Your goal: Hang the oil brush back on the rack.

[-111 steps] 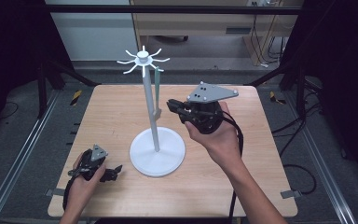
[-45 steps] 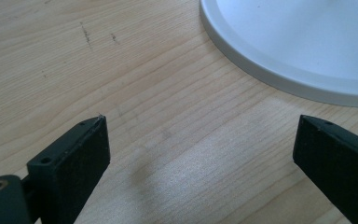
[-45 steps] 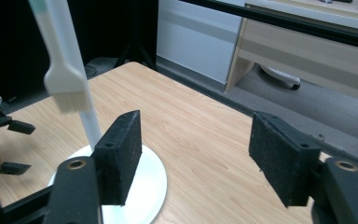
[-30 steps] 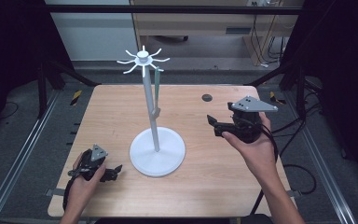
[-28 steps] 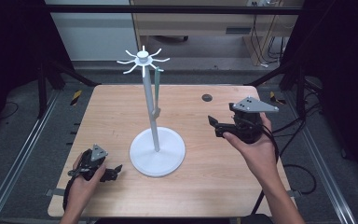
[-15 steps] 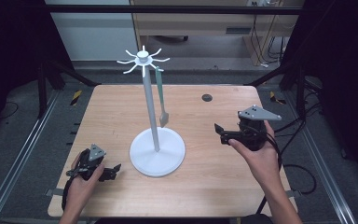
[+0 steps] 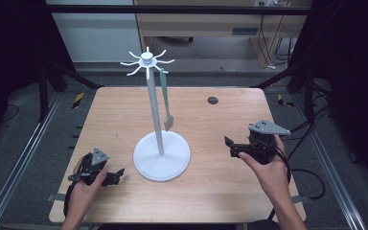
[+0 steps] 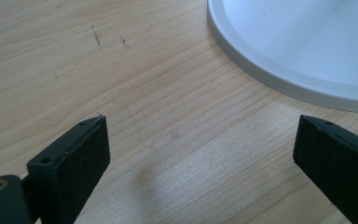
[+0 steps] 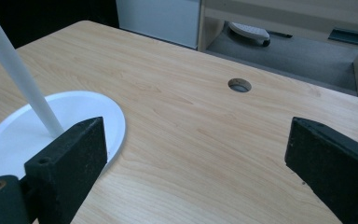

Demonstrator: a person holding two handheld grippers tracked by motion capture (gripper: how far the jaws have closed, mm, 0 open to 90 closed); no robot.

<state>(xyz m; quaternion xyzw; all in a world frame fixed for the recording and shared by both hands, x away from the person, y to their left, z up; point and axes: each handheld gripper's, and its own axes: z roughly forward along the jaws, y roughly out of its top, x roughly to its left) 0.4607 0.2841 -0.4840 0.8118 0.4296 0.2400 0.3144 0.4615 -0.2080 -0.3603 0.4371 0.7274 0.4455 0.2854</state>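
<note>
A white stand (image 7: 156, 112) with a round base (image 7: 162, 155) rises from the middle of the wooden table; several hooks (image 7: 147, 61) spread from its top. A grey-green spatula (image 7: 166, 99) hangs from one hook on the right side of the pole. My left gripper (image 7: 116, 175) rests low on the table at the front left, open and empty, close to the base rim (image 8: 279, 84). My right gripper (image 7: 230, 146) is held at the right of the table, open and empty, pointing toward the pole (image 9: 18, 74) and base (image 9: 37, 135).
A round cable hole (image 7: 213, 100) lies in the table's far right part, seen as a hole (image 9: 239, 85) in the right gripper view too. Cables trail off the right edge. Metal frame rails run along both sides of the table.
My right gripper has drawn back from the stand to the right and down toward the table's right edge, leaving the spatula hanging on the hook. The left gripper has stayed put.
</note>
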